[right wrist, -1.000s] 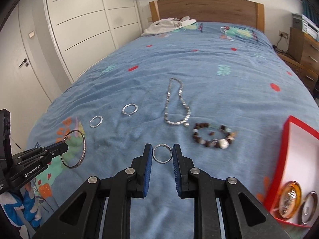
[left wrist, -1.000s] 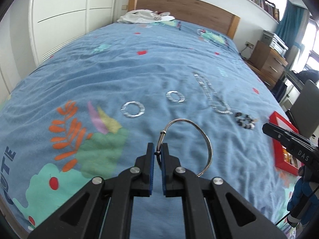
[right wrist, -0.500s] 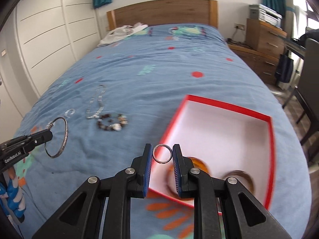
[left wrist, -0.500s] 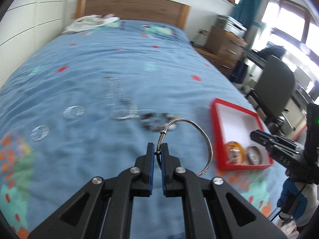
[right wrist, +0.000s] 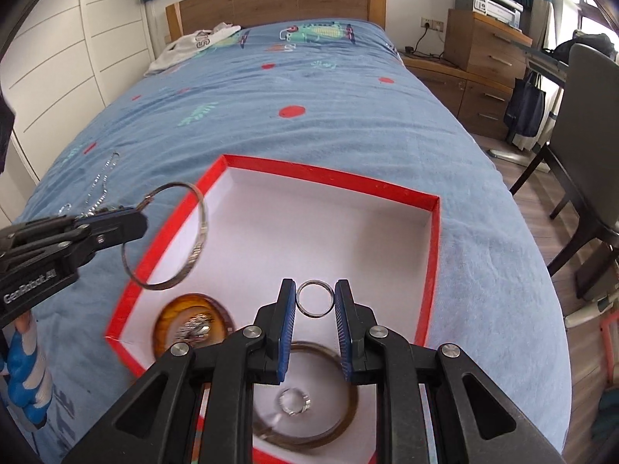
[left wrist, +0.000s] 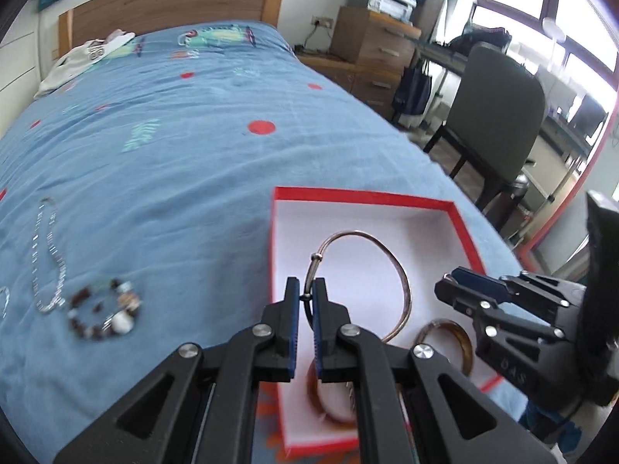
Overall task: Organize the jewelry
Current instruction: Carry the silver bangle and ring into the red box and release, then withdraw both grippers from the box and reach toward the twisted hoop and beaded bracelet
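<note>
Two pieces of jewelry have just been carried across the bed (right wrist: pixel 348 123) and now hang over the red box (right wrist: pixel 332 178), where a second ago both were above bare blue cover beside the pieces laid out there. The left claw (left wrist: pixel 305 290) is clenched on the clasp end of a thin silver bangle (left wrist: pixel 398 270), whose loop stands upright over the box's white floor near its left wall. The right claw (right wrist: pixel 315 297) grips a small silver ring (right wrist: pixel 315 298) across its width, pads pressing each side, above the near half of the box. Under them the box already holds an amber bangle (right wrist: pixel 191 328), a darker bangle (right wrist: pixel 309 437) and a small ring (right wrist: pixel 294 402). The carry looks finished, so what remains for these two is, I judge, to lower and let go. A silver chain (left wrist: pixel 48 255) and a beaded bracelet (left wrist: pixel 102 315) lie on the cover to the left of the box, so the sorting is only partly done. The ring could bounce or roll if dropped from high.
</note>
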### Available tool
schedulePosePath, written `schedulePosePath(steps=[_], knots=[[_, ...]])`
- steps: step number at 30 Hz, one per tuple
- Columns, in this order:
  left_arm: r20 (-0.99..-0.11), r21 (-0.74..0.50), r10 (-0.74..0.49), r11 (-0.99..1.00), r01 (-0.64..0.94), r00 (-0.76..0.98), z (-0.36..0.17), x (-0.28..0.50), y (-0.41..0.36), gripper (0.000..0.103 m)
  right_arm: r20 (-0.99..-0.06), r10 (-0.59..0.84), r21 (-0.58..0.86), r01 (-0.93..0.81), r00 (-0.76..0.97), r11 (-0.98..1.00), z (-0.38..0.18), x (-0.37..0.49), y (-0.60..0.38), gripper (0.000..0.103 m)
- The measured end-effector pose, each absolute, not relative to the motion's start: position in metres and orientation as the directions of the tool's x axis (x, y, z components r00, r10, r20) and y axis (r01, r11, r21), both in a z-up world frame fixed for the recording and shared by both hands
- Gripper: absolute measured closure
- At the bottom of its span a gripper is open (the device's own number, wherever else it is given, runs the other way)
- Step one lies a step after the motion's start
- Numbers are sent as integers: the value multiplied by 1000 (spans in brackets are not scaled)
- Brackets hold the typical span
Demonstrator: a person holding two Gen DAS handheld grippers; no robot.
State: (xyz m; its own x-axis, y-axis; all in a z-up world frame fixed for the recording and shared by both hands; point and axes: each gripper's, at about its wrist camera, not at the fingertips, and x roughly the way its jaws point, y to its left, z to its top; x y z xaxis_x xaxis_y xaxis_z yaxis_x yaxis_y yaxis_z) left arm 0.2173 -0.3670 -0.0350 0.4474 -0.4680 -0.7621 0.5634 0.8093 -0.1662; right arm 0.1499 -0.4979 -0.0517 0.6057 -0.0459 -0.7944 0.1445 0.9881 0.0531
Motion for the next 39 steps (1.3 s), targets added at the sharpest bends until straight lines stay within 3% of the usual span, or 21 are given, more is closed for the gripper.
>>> schedulePosePath(steps=[11,24,35,39], knots=[[-853,-100,-362,821,562,376,-82,239,-409,97,-845,-43,16,104,534,994,-82,176,-514,83],[-841,-55,-346,819,571,415,-85,232,-411,96,-858,-68,-44,58,510,997,-85,179,-509,83],[-817,-102,-405,802,589,410,-66,222,-400,93,-846,-67,-16,100,530,995,-76,167,-507,78],[-792,-101,-434,787,608,430,-45,206,-391,79,-830,-74,-3,129,552,992,-62,153,-506,77]])
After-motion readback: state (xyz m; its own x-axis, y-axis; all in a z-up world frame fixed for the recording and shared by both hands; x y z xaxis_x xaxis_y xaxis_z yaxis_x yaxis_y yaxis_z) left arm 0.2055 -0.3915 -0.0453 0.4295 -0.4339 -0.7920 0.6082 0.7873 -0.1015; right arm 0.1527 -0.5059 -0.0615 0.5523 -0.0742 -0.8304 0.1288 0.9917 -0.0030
